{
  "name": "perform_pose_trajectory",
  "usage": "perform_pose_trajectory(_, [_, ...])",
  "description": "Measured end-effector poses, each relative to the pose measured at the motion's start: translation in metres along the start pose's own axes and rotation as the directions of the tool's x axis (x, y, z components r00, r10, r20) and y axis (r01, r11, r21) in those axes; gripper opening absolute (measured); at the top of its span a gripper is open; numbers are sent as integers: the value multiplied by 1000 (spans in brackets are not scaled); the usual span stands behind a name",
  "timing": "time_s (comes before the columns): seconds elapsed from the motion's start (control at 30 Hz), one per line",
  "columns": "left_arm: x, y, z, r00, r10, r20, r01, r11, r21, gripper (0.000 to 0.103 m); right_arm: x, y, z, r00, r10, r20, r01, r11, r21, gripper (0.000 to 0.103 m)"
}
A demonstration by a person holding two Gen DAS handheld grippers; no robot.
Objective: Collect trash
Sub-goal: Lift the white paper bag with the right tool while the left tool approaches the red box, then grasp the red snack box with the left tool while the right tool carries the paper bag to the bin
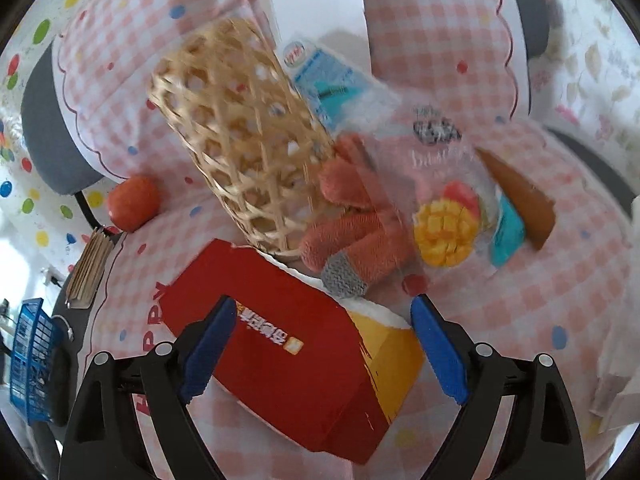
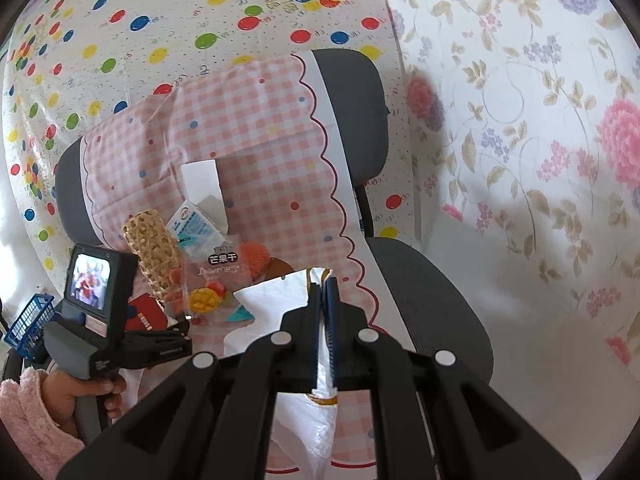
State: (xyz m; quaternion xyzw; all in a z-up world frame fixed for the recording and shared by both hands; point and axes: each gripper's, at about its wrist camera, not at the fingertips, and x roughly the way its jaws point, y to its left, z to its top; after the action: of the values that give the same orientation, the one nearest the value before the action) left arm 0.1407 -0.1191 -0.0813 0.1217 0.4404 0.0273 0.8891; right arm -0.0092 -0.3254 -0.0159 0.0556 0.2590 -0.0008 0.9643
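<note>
My left gripper is open, its blue pads on either side of a red and yellow carton lying on the pink checked cloth of a chair seat. Beyond it lie a clear dried-mango wrapper, a blue and white milk carton and a white paper slip. My right gripper is shut on the rim of a white plastic bag, held up at the seat's right side. The left gripper shows low in the right wrist view, over the red carton.
A woven bamboo basket lies tipped beside an orange knitted glove and an orange ball. A notebook and a blue plastic basket sit at the left. The chair's grey backrest and armrest border the seat.
</note>
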Motion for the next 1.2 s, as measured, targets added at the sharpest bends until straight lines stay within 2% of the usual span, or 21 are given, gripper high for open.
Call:
perform_pose_trajectory(0.17, [-9,16,-13,1000,-21,-13,21,1000,-11,88,-1,1,-3,1000,13,-10,-13,1000,0,4])
perform_pose_trajectory(0.3, [-27,57,-40,995,-93,-21,92,994,-59,89,-5,7,-4,999,31,-11,-31,1000,-5,4])
perform_pose_trajectory(0.4, [-34,93,-62,994,-99,-42,94,989,-110,88,-9,14,-7,999,46,-12,-46,999,-15,4])
perform_pose_trajectory(0.57, [-45,135,-88,980,-194,-48,177,955,-240,88,-13,30,-11,997,69,-20,-69,997,-32,4])
perform_pose_trajectory(0.67, [-49,144,-89,978,-209,-20,194,933,-304,90,-13,39,-12,997,78,-26,-79,996,-42,4])
perform_pose_trajectory(0.77, [-39,143,-80,987,-161,-22,146,938,-315,90,-14,46,-13,996,82,-29,-84,995,-54,4])
perform_pose_trajectory(0.87, [-22,138,-76,994,-90,-61,67,949,-308,91,-17,51,-12,996,82,-27,-83,994,-66,4])
perform_pose_trajectory(0.93, [-21,142,-78,994,-95,-61,68,934,-352,91,-20,52,-13,997,79,-25,-81,994,-75,4])
perform_pose_trajectory(1.03, [-18,153,-84,987,-145,-73,101,902,-419,91,-23,51,-14,996,79,-29,-81,993,-82,4])
perform_pose_trajectory(1.13, [-21,156,-90,985,-160,-71,118,905,-409,86,-27,50,-15,996,82,-30,-84,993,-80,4])
perform_pose_trajectory(1.2, [-24,157,-92,983,-170,-66,130,910,-394,79,-30,49,-16,996,84,-28,-86,993,-80,4])
